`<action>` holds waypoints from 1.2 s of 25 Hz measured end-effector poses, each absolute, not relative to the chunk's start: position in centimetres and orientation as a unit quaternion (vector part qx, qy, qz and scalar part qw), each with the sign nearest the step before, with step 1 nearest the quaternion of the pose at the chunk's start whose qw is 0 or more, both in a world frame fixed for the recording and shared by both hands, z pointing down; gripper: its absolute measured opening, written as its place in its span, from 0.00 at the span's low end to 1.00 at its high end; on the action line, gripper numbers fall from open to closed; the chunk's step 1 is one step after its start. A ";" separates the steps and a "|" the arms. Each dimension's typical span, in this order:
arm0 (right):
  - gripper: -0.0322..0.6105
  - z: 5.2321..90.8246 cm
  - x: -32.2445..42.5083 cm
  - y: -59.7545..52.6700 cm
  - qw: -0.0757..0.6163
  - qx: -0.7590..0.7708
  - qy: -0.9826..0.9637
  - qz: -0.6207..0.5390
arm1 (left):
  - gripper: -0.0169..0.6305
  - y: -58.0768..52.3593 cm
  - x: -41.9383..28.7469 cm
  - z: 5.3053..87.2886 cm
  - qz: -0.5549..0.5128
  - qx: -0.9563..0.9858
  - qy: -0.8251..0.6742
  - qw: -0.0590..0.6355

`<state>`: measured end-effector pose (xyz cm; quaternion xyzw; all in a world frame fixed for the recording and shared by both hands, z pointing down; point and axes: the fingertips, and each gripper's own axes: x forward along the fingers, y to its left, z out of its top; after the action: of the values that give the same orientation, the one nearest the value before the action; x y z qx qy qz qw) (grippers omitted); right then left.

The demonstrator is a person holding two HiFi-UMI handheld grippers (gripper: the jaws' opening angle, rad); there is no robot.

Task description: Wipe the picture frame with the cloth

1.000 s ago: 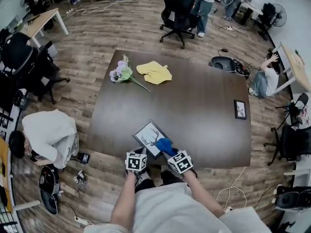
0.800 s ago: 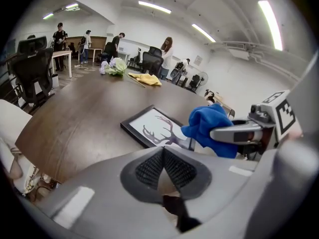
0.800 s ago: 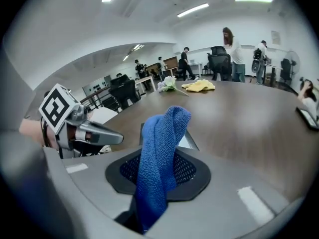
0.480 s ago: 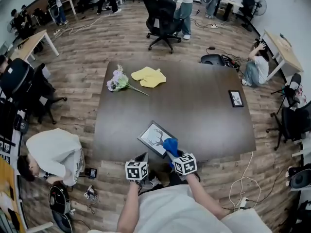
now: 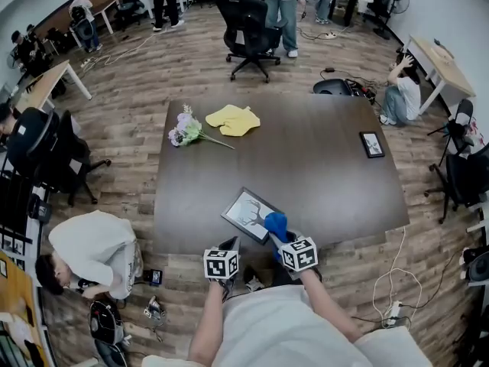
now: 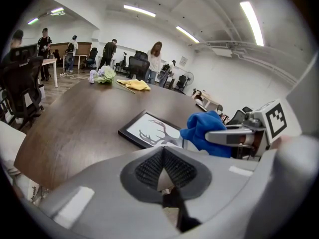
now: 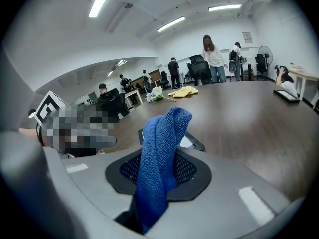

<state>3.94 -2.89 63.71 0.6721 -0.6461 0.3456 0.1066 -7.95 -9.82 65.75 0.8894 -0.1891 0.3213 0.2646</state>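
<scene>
Left tongs point(image 5: 228, 245): closed on nothing, just off the worktop's point(image 5: 321, 174) front edge, out of my way.
Picture frame point(image 5: 248, 211): flat near that front edge, within my reach.
Cloth point(image 5: 275, 223): over the frame's near-right corner.
Right tongs point(image 5: 281, 239): clamped on the cloth for wiping.

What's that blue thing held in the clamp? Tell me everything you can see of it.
It is a bright blue cloth, soft and looped like microfibre, bunched into a thick fold. The right hand-held gripper pinches its lower part between its jaws, and the free end sticks out past them. In the head view it sits over the near right corner of the picture frame; whether it touches the frame cannot be told.
</scene>
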 end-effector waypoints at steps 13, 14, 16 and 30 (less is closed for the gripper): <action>0.18 63.6 3.1 -3.2 0.097 0.671 -0.652 0.340 | 0.11 -9.8 -9.0 65.9 0.327 0.887 -0.192 0.264; 0.18 63.5 3.1 -3.1 0.097 0.671 -0.652 0.339 | 0.11 -9.7 -9.0 65.9 0.327 0.887 -0.193 0.264; 0.18 63.4 3.1 -3.1 0.095 0.673 -0.651 0.337 | 0.11 -9.7 -9.2 65.8 0.326 0.886 -0.193 0.265; 0.18 63.4 3.1 -1.4 0.083 0.683 -0.644 0.334 | 0.11 -8.1 -8.8 65.7 0.325 0.890 -0.184 0.262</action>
<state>3.14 -1.42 63.43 0.6827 -0.6444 0.3343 0.0833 -8.84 -8.08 65.66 0.8898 -0.1840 0.3250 0.2621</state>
